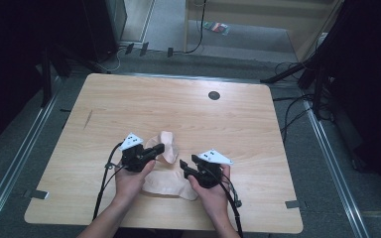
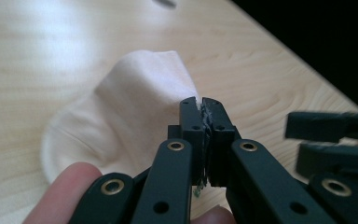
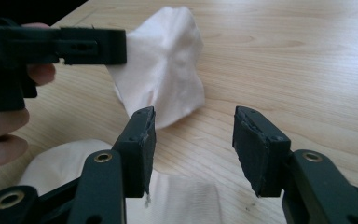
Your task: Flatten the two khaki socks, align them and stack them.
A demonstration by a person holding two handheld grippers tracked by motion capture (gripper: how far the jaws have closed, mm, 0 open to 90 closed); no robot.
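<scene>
A pale cream sock (image 1: 167, 147) stands partly lifted off the wooden table (image 1: 188, 109). My left gripper (image 1: 159, 148) is shut on its edge, and a thin fold of fabric shows between the closed jaws (image 2: 200, 105). In the right gripper view the sock (image 3: 168, 70) hangs from the left gripper (image 3: 121, 46). More pale fabric (image 1: 161, 184) lies flat under both hands; I cannot tell whether it is a separate piece. My right gripper (image 1: 183, 164) is open just above this flat fabric (image 3: 186, 200), with nothing between its pads (image 3: 193, 126). The right gripper (image 2: 294, 142) also appears at the right in the left gripper view.
A dark round grommet (image 1: 214, 95) sits near the table's far edge. Cables (image 1: 292, 106) and dark stands (image 1: 317, 84) lie on the floor to the right. Black equipment (image 1: 99, 29) stands beyond the far left corner.
</scene>
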